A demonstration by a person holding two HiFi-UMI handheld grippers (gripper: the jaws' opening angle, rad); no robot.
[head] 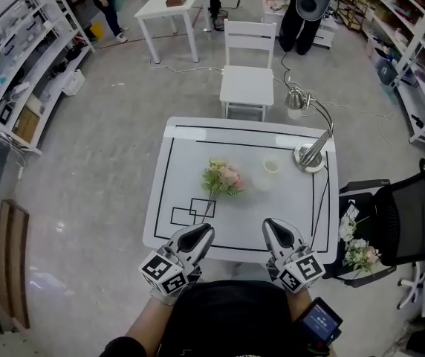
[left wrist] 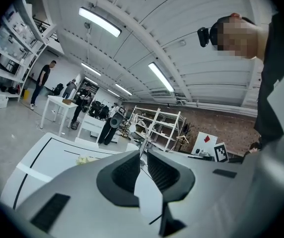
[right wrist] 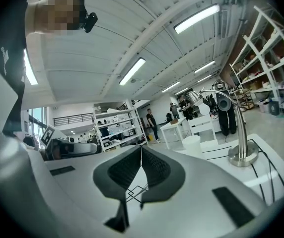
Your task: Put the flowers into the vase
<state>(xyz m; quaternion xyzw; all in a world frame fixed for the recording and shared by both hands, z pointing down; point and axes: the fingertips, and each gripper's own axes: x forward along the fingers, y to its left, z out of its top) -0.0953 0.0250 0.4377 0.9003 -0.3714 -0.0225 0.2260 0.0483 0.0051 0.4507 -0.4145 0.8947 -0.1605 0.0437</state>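
Flowers (head: pixel 222 177) are laid on the surface (head: pixel 235 233) near the vase (head: pixel 271 166); the left gripper (head: pixel 206 230) is held barely parted, the right gripper (head: pixel 270 224) closed.

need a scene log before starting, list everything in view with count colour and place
table: 1, white with black lines, centre
flower bunch: 1, pink and cream, lying on the table left of the vase
vase: 1, white, upright on the table
desk lamp: 1, silver, table's far right corner
white chair: 1, white, beyond the table
black chair: 1, black, right of the table
second flower bunch: 1, white and pink, beside the black chair
shelving: 2 runs, white, both side walls
left hand-held gripper: 1, grey, near table edge, jaws slightly apart, empty
right hand-held gripper: 1, grey, near table edge, jaws together, empty
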